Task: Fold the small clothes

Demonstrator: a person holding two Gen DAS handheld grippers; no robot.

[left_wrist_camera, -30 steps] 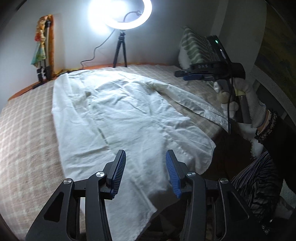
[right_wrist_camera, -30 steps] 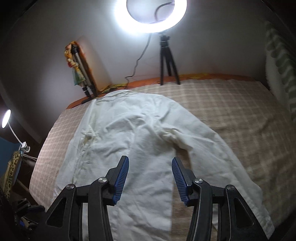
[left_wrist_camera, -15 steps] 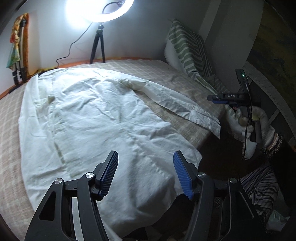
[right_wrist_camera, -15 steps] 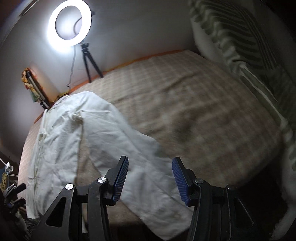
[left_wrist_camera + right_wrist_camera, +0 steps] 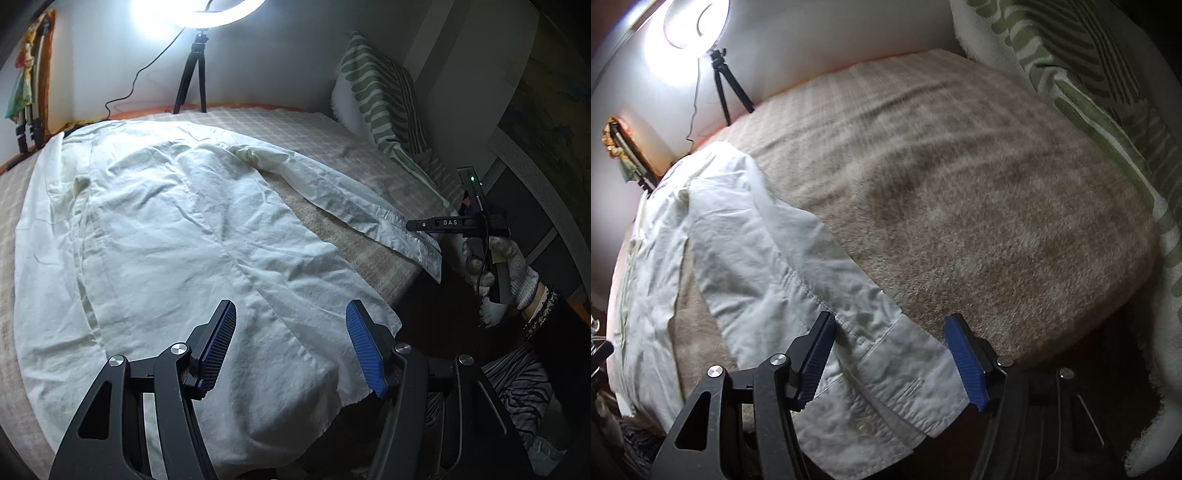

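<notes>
White letters reading "DAS" are showing on the black side of the right tool (image 5: 448, 223) in the left wrist view, beside a small round mark. No other text or number is reading clearly in either view.

Left gripper (image 5: 290, 347) and right gripper (image 5: 901, 356) both hover — jaws spread wide, gripping nothing.

black left gripper (image 5: 291, 347) with ribbed blue pads (image 5: 364, 352), silver screws; right hand (image 5: 506, 266) in a white knit glove, beaded bracelet.
</notes>
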